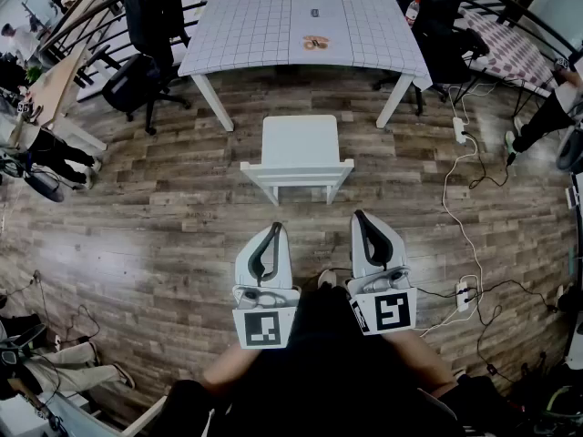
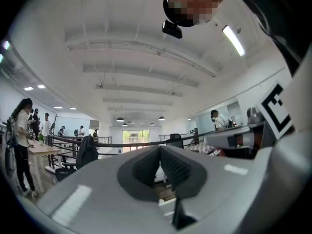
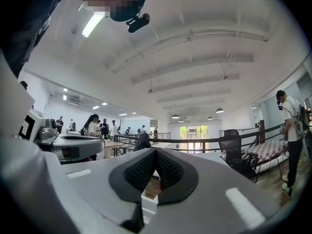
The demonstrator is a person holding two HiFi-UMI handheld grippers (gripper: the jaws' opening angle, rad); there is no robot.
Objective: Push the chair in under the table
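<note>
A white chair (image 1: 299, 156) stands on the wood floor, its backrest toward me and its seat pointing at the table (image 1: 255, 35), a white table with a grid-patterned top. The chair sits clear of the table, a short gap in front of its legs. My left gripper (image 1: 274, 226) and right gripper (image 1: 360, 215) hover side by side just behind the backrest, apart from it, both shut and empty. In the left gripper view the left gripper (image 2: 160, 161) points level with its jaws together; the right gripper (image 3: 155, 164) looks the same, with a bit of the chair (image 3: 148, 199) below its tips.
Black office chairs stand at the table's left (image 1: 150, 39) and right (image 1: 437, 25) ends. White cables and power strips (image 1: 466, 294) trail over the floor on the right. A desk (image 1: 55, 89) and people (image 1: 36, 148) are at the left; a railing runs behind the table.
</note>
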